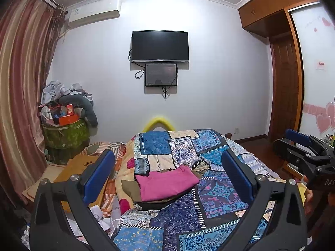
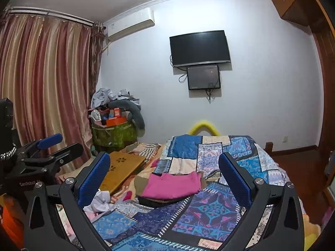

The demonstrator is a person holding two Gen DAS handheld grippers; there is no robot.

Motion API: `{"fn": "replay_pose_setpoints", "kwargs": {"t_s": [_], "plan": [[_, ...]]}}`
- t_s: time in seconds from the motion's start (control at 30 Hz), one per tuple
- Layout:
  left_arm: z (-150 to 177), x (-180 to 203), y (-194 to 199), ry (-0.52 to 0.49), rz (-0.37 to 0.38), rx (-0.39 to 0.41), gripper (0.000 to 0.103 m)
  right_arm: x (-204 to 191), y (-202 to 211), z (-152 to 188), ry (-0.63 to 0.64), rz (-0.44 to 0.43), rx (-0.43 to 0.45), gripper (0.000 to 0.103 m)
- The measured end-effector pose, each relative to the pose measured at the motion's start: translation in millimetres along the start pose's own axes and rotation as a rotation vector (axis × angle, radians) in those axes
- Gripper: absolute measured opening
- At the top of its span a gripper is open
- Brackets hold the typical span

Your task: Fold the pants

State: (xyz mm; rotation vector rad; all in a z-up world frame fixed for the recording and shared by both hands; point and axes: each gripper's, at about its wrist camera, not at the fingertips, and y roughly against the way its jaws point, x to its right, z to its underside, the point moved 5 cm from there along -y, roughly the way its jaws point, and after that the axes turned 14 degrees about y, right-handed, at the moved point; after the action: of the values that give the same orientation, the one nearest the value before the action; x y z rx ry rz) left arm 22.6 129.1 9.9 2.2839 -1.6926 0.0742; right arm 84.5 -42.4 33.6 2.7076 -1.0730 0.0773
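Folded pink pants (image 1: 167, 183) lie on top of a small stack of brown and dark garments (image 1: 129, 188) on the patchwork quilt (image 1: 209, 205) of the bed. My left gripper (image 1: 167, 153) is open above and short of the stack, with nothing between its blue pads. In the right wrist view the pink pants (image 2: 173, 185) sit ahead and below. My right gripper (image 2: 163, 155) is open too, and holds nothing. Each gripper shows at the edge of the other's view: the right gripper (image 1: 297, 142) at the far right, the left gripper (image 2: 56, 144) at the far left.
A wooden lap table (image 2: 123, 165) lies on the bed to the left of the stack, with crumpled white cloth (image 2: 100, 202) near it. A green basket (image 2: 113, 136) piled with clutter stands by the curtain (image 2: 41, 83). A wardrobe (image 1: 284, 79) lines the right wall.
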Motion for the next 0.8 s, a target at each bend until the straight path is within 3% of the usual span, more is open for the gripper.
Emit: {"fn": "replay_pose_setpoints", "kwargs": {"t_s": [0.8], "plan": [[1.0, -2.8, -3.1, 0.001, 0.000, -0.014, 0.103, 1.7, 1.0, 1.0, -0.003, 0.008, -0.007, 0.103]]}}
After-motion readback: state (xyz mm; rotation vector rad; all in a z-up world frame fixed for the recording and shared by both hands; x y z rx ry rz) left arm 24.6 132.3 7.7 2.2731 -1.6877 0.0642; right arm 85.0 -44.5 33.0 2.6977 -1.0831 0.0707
